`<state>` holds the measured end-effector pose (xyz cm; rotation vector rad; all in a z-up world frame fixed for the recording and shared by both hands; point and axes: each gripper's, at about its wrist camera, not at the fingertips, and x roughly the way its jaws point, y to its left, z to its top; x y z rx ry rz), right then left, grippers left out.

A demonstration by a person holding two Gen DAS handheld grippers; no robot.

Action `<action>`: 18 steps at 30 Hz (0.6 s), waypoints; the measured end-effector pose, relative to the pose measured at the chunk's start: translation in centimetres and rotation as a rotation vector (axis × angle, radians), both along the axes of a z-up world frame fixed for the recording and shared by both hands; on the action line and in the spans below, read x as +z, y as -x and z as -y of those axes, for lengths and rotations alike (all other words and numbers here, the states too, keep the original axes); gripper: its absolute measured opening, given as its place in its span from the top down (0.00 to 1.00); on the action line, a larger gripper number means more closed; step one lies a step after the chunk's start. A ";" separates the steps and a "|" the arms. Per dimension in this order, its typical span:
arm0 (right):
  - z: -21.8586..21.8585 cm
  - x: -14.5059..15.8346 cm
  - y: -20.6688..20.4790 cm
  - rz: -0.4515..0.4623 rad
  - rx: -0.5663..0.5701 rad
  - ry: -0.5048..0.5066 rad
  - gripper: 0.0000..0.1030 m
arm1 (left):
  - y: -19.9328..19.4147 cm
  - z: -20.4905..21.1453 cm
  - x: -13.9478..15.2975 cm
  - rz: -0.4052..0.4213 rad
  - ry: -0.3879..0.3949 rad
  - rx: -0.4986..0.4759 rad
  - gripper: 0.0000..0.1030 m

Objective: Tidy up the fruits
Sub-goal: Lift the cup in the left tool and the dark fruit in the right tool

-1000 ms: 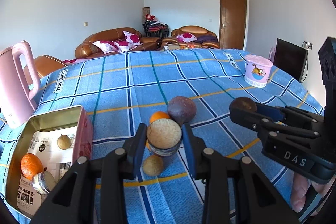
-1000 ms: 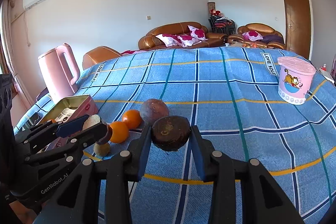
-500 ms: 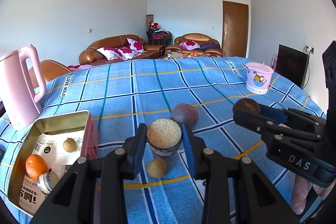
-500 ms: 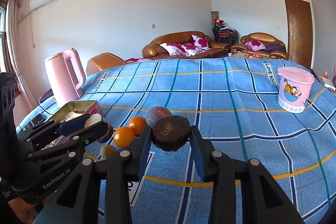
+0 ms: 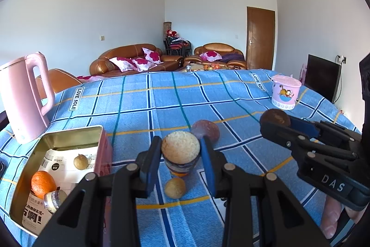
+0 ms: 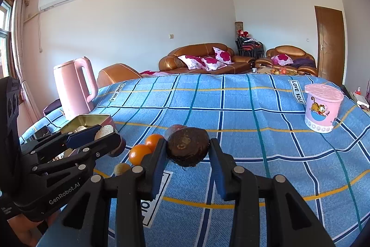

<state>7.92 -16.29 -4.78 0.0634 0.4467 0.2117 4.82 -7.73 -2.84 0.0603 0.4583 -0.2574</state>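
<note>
The task looks partly done: the tin [image 5: 57,138] at the lower left of the left wrist view already holds an orange [image 5: 42,183], a small pale fruit [image 5: 81,161] and a wrapped piece [image 5: 54,198]. Left on the table [image 5: 161,103] are two oranges [image 6: 143,151], a purple fruit [image 5: 205,130] and a small tan fruit [image 5: 175,187]. The left gripper [image 5: 180,157] is clamped on a cake [image 5: 180,151] in a paper cup, upright, top facing the camera, mid-frame. The right gripper [image 6: 187,152] pinches a dark fruit [image 6: 187,146], roundish with no clear long axis, its stem end towards the camera. Both are held above the cloth, so these two probably go in next.
</note>
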 end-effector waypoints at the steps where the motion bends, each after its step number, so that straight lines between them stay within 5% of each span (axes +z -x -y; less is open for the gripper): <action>1: 0.0 0.1 0.1 0.003 0.001 0.001 0.62 | 0.0 -0.1 0.0 0.003 0.002 0.001 0.65; 18: 0.1 0.4 0.9 0.053 0.006 -0.001 0.62 | 0.7 -0.5 0.2 0.040 0.020 0.013 0.65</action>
